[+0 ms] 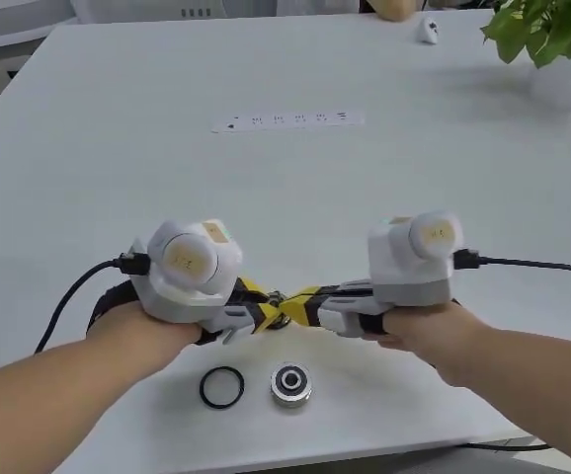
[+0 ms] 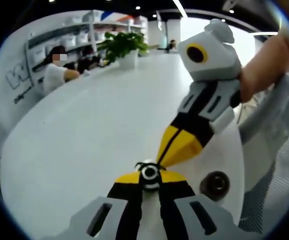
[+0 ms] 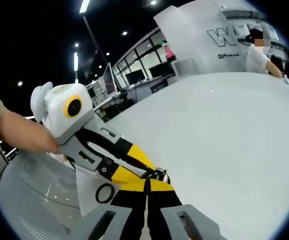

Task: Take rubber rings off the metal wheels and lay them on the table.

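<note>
Two hand-held grippers were in use, tips meeting nose to nose over the near edge of the worktop.

1. My left hand-held gripper was closed on one small metal wheel, the held wheel, clamped between its yellow tips. A dark band showed around that wheel's rim.
2. My right hand-held gripper had its jaws pressed together with a thin line between them, its tip touching the held wheel. Whether those jaws pinched the dark band, I could not tell.

Items on the worktop, counted:
- One loose rubber ring, lying flat just below and nearer me than the left hand-held gripper, touching nothing.
- One second metal wheel, lying flat directly below the meeting tips, just beside the loose rubber ring and apart from it.
- One white power strip, well beyond both hand-held grippers.
- One potted plant, far beyond the right hand-held gripper.

Total: two metal wheels, one in the jaws and one set down, and one ring lying free.
</note>
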Demonstrator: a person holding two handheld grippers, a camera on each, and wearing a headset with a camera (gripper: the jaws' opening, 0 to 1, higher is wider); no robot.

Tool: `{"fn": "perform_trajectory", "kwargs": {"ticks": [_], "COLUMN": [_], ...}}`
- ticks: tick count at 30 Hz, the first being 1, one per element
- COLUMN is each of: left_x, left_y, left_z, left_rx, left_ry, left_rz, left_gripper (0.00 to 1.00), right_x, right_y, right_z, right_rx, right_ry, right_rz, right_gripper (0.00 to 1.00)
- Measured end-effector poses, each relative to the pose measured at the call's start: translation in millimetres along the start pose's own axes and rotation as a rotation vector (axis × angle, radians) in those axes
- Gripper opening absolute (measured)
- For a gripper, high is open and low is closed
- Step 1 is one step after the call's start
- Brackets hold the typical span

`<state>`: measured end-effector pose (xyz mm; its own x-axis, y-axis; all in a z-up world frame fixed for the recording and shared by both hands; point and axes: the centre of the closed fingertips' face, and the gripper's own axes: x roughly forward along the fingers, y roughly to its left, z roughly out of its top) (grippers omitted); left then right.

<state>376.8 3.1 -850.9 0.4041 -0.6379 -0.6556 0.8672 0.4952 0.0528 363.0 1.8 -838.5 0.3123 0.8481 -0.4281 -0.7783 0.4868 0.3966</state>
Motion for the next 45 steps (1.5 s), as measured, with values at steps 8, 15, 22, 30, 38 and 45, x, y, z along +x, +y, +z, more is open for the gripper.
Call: {"fn": "perform_trajectory", "kwargs": {"ticks": [8,15,22,30,38,45], "left_x": [0.0,-0.7,-1.5,-3.8,-17.7,-36.2], "left_y": [-0.9,-1.9,-3.0,-0.3,2.4,5.2], "left_z": [-0.1,-0.1,0.4,2.8,7.0,7.4], "left_rx": [0.009,0.007,0.008,-0.001,-0.02,-0.031], "left_ry": [-0.001,-0.004,-0.01,-0.012,-0.041,-0.076], "left_rz": [-0.005,-0.005,-0.005,-0.004,-0.02,-0.039], "left_gripper": [0.12,0.12,0.14,0.22,0.3,0.41], "right_x": [0.1,-3.5,-3.3,-2.0,-2.2,-2.0], "right_y": [11.3,7.5,0.9,1.3,2.5,2.1], "right_z": [1.8,1.7,-2.4,0.5,1.8,1.3], "right_rx": [0.021,0.074,0.076,0.066,0.058,0.048], "right_ry": [-0.004,-0.024,-0.005,-0.004,-0.001,0.006], "right_rz": [0.05,0.045,0.005,-0.001,0.001,-0.001], "right_gripper": [0.0,0.0,0.0,0.0,0.0,0.0]}}
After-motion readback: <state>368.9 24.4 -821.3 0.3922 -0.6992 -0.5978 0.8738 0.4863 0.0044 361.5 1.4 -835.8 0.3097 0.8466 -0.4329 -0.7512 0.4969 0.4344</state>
